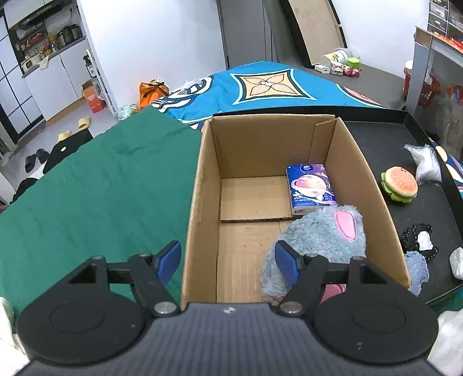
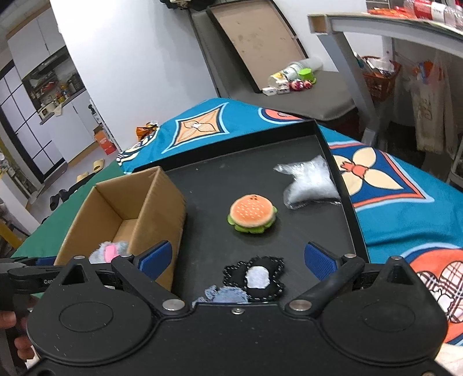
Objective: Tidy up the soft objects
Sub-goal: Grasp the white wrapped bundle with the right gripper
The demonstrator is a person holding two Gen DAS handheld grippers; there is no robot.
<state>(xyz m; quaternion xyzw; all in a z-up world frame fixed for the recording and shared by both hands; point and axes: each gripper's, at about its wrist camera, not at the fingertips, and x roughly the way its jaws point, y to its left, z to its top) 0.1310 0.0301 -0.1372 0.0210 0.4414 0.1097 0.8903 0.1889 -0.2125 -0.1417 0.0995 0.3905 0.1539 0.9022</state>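
A lived-in home, part bedroom and part kitchen. Near, a bed spread with a green sheet (image 1: 86,185) and a blue patterned blanket (image 1: 260,86); far left, a kitchen nook with white cabinets (image 1: 49,86), a range hood above a counter crowded with bottles and jars (image 1: 49,43), and slippers (image 1: 82,123) loose on the pale floor. Far right, a grey shelf unit (image 2: 361,26) over a red basket (image 2: 379,78), and small toys and a green cup (image 2: 306,74) scattered on a grey surface by the white wall.
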